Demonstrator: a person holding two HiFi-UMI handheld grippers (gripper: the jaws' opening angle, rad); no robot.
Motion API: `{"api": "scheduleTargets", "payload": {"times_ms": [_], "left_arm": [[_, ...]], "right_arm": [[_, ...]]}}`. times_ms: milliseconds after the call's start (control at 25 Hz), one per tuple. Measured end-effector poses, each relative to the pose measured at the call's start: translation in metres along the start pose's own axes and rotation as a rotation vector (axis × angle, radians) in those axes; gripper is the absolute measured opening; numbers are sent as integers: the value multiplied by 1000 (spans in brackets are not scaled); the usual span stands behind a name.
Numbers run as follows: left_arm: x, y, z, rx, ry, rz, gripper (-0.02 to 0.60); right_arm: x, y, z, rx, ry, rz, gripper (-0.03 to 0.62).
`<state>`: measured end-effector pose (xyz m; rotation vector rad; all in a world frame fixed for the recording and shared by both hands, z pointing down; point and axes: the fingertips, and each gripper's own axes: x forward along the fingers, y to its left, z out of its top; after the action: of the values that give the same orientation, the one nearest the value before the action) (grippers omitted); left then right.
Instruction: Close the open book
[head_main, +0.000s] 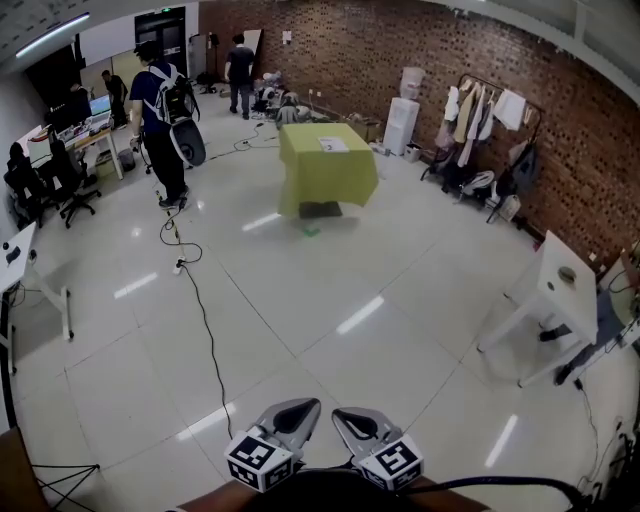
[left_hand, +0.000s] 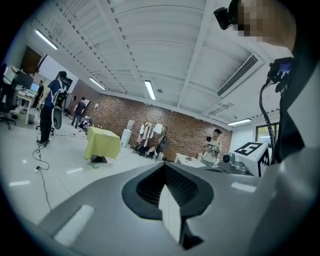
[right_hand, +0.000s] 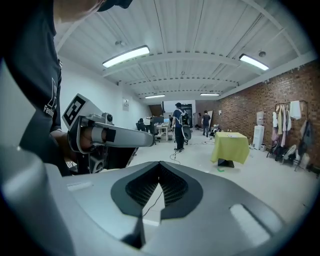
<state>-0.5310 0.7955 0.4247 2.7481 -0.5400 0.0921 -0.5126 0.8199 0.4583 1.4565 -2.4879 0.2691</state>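
Left tongs (left_hand: 165, 165): clenched, empty; held low and nearly level, seemingly just carried, since nothing is within reach.
Right tongs (right_hand: 160, 164): clenched, empty; just beside the left.
Bench (head_main: 322, 178): yellow-draped, far ahead.
Book (head_main: 333, 144): probably the pale flat item on the bench, too small to confirm; well apart from both tongs.

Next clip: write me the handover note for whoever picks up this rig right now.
Left hand-held gripper: shut, empty, held low in front of the body.
Right hand-held gripper: shut, empty, beside it.
The yellow-clothed table stands far across the floor; a flat white item lies on top, too small to tell whether it is the book.
Done: nothing.
Left: walk over, find the open book, close it.
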Motion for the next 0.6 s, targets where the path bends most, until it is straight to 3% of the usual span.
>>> {"api": "scheduleTargets", "payload": {"times_ms": [600], "left_arm": [[-8, 3, 4, -2, -15, 5, 8]], "right_arm": [[-2, 6, -4, 29, 4, -10, 8]]}}
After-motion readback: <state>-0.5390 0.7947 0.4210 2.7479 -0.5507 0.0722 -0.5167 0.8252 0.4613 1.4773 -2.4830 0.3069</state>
